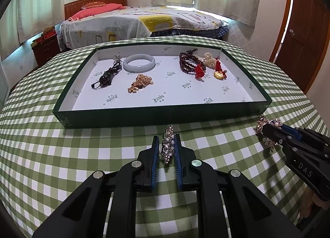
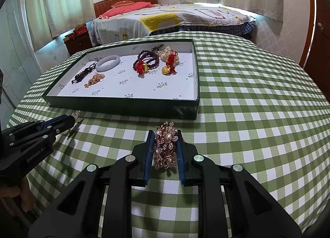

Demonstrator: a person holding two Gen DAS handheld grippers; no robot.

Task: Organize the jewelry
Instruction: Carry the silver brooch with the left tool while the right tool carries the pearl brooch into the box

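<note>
Left wrist view: the left gripper [image 1: 167, 145] has its jaws clenched on a silver brooch [image 1: 167, 144], just in front of the green tray [image 1: 165, 114] on the table [image 1: 61, 155]. Right wrist view: the right gripper [image 2: 164, 147] grasps a gold pearl brooch [image 2: 165, 145] between its jaws, also just before the tray's front wall.

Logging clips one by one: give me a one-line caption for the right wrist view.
Right hand-held gripper shut on a pearl brooch above the checked tablecloth, facing the green tray of jewelry.
</note>
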